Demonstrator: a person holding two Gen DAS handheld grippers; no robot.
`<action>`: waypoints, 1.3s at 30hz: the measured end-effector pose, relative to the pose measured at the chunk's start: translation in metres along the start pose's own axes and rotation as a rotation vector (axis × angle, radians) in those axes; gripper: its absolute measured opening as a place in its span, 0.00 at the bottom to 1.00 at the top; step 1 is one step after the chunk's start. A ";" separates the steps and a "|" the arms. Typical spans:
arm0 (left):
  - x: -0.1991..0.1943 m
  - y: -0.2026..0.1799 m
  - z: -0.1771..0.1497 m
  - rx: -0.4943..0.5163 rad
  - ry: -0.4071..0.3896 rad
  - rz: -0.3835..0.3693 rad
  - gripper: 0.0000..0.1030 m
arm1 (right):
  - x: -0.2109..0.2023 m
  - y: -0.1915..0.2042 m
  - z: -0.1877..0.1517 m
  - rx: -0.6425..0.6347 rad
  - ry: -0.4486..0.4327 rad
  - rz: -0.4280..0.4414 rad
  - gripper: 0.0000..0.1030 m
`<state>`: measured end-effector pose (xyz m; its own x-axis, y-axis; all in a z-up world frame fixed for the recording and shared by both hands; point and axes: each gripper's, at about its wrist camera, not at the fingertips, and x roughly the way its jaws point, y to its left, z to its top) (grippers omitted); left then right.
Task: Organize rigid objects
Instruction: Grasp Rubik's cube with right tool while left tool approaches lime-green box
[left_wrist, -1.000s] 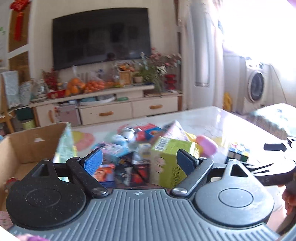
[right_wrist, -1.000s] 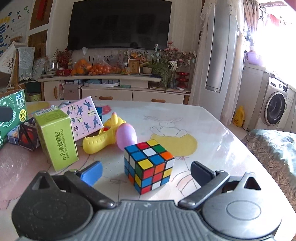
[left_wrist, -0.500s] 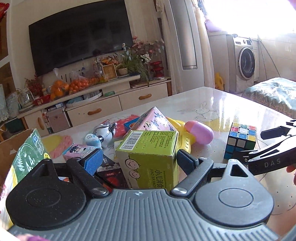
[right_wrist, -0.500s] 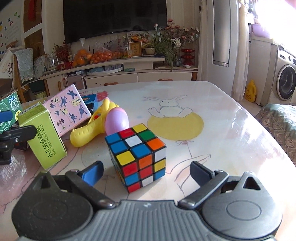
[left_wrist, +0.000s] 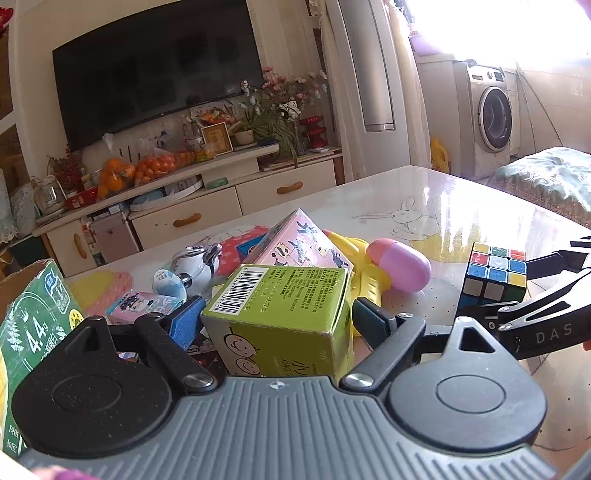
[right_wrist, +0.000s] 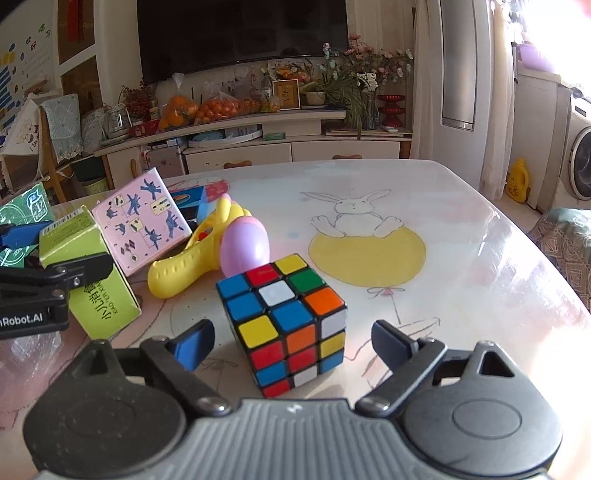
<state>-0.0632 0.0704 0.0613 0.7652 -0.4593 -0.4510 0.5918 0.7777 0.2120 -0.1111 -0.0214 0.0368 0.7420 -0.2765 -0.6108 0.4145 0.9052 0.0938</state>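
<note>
A: Cube (right_wrist: 286, 325) is sitting on the table (right_wrist: 461, 258), square between the fingers of the right gripper (right_wrist: 291, 345). Those jaws have just been closing in, but a gap is still showing on each side, so the pads are not pressing yet.

B: And the left gripper (left_wrist: 275, 319)?

A: It has been sliding in over the last second and is now straddling the green box (left_wrist: 284, 317). A second ago that box was standing farther off and smaller in its view. Its jaws are standing apart; the blue pad (left_wrist: 188, 321) is looking very close to the box's corner, though I am not seeing a squeeze.

B: So both hands are lining up a pick at once?

A: That is how I am reading it: each one is needing only to close and lift before anything gets sorted.

B: How are they going to handle?

A: The cube is hard, glossy plastic with flat sticker faces, good for parallel pads, though it is sitting turned corner-on to the camera. The box is thin printed card, with a barcode on top and a slightly open flap edge; it is likely denting if pinched hard.

B: Around them?

A: A pink box (right_wrist: 142, 225) is leaning tilted, a yellow plastic toy (right_wrist: 184, 273) is lying beside a smooth pink-and-lilac egg (right_wrist: 245, 247), and the tabletop is shining, with a rabbit drawn on it.
</note>
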 end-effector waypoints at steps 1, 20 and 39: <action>0.001 0.000 0.000 -0.004 0.003 0.002 1.00 | 0.000 -0.001 0.000 0.002 0.000 -0.001 0.87; -0.001 -0.002 -0.001 -0.023 0.006 0.048 0.99 | 0.002 0.000 0.001 0.006 -0.001 0.003 0.55; -0.004 0.000 0.000 -0.112 0.028 0.065 0.91 | 0.003 0.021 -0.003 -0.085 -0.021 0.029 0.51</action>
<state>-0.0661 0.0718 0.0632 0.7928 -0.3952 -0.4639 0.5078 0.8493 0.1443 -0.1022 -0.0025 0.0344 0.7641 -0.2561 -0.5922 0.3474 0.9367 0.0431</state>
